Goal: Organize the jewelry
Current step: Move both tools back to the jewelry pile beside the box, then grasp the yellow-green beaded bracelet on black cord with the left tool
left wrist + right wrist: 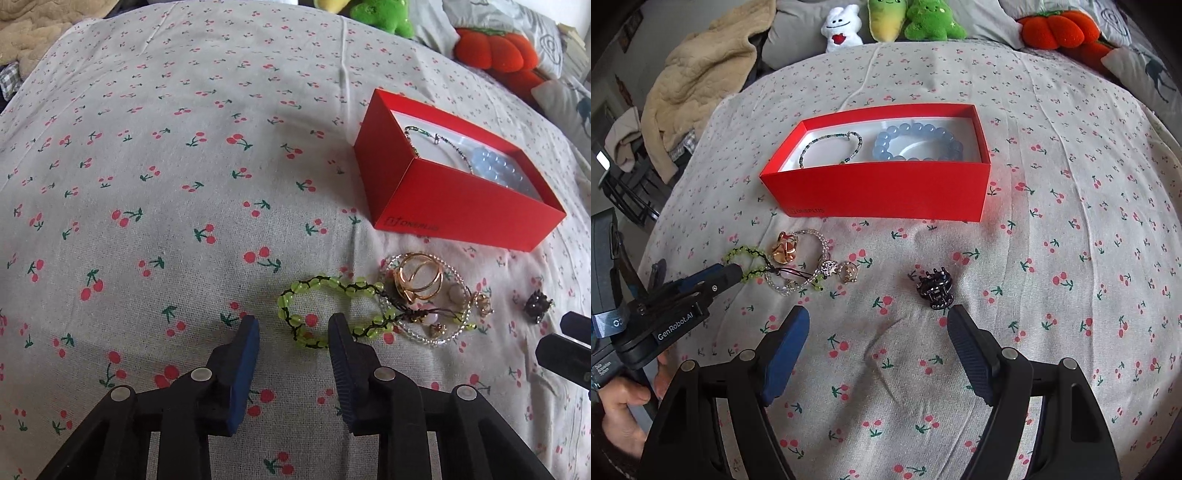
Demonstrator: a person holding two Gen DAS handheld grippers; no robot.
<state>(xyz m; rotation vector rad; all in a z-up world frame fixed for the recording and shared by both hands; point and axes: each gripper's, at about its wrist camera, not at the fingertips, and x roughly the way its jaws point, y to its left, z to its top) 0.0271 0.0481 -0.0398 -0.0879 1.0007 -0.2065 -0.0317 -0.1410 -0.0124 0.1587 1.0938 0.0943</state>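
Two blue pads of the left gripper (293,330) stand a little apart around the near end of the green bead bracelet (325,310), not pinching it yet, I think. It lies on the bed (147,184) in a tangle with a gold clip (419,280) and a clear bead bracelet (448,334), just in front of the red box (886,192). Better to pinch only the green loop and lift slowly, so nothing else comes along. The right gripper (877,317) hangs wide open by the black hair claw (934,288).
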